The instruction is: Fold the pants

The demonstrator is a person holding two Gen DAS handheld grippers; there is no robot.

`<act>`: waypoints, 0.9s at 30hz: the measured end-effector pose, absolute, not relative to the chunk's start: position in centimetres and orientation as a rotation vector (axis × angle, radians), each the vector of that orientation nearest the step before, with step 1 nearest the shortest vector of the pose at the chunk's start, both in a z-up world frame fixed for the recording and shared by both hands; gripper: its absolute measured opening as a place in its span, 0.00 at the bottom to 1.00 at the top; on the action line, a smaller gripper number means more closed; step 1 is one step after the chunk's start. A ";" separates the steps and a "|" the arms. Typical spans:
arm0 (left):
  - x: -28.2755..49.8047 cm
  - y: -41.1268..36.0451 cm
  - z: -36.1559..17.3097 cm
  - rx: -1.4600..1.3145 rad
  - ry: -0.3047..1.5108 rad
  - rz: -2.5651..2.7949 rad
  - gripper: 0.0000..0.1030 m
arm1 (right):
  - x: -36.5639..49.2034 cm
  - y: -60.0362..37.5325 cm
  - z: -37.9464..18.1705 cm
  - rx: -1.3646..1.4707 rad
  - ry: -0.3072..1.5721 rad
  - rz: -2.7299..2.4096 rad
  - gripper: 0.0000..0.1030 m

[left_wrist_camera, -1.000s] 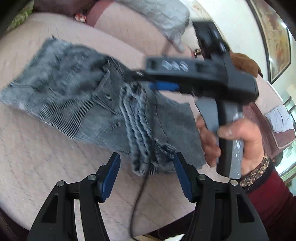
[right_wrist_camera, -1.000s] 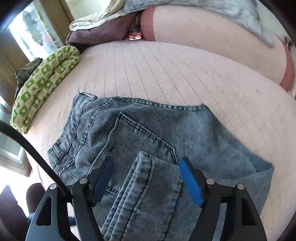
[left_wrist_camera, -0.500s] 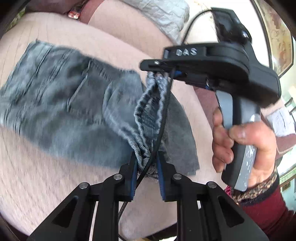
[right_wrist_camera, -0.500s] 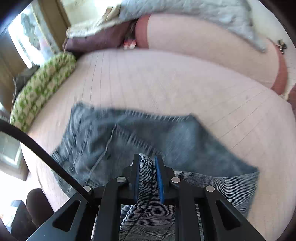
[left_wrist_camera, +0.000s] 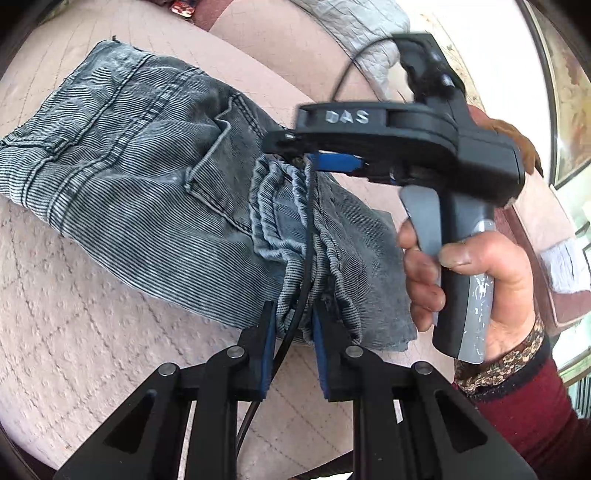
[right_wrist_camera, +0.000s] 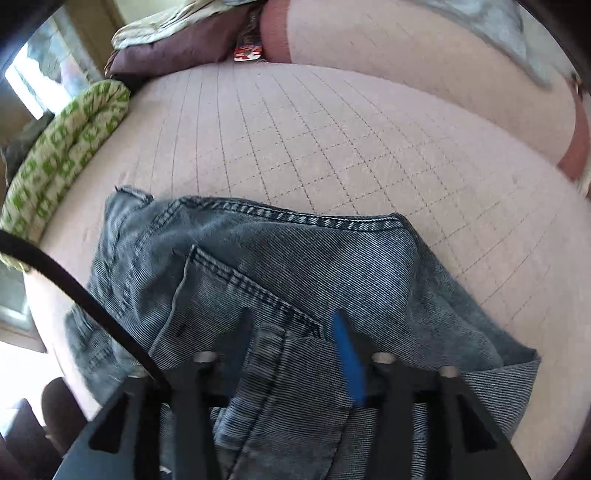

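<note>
Faded blue denim pants (left_wrist_camera: 129, 177) lie folded on a pink quilted bed, waistband and back pocket facing up; they also fill the lower half of the right wrist view (right_wrist_camera: 280, 273). My left gripper (left_wrist_camera: 293, 325) is shut on the bunched leg hems at the near edge, with a black cable caught between its pads. My right gripper (right_wrist_camera: 291, 343) is open, its jaws spread over the hem edge lying between them; it also shows in the left wrist view (left_wrist_camera: 325, 162), hovering just above the hems beside the pocket.
The pink quilted bed cover (right_wrist_camera: 332, 140) stretches beyond the pants. A green patterned rolled blanket (right_wrist_camera: 62, 147) lies at the left edge. Dark and pale bedding (right_wrist_camera: 177, 44) is piled at the back. A grey quilt (left_wrist_camera: 354, 29) drapes over the pink bolster.
My right gripper has opened and let go of the hems it pinched half a second ago. My left gripper stays shut on the hems. The folded leg end has settled onto the pants.
</note>
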State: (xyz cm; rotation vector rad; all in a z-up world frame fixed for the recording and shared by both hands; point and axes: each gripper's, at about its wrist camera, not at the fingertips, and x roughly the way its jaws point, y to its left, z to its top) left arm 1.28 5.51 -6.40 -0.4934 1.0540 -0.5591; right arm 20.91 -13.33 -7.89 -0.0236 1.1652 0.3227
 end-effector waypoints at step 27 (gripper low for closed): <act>0.1 6.6 -2.7 -0.504 1.011 -0.540 0.46 | 23.4 -14.1 -6.2 0.136 1.064 0.312 0.37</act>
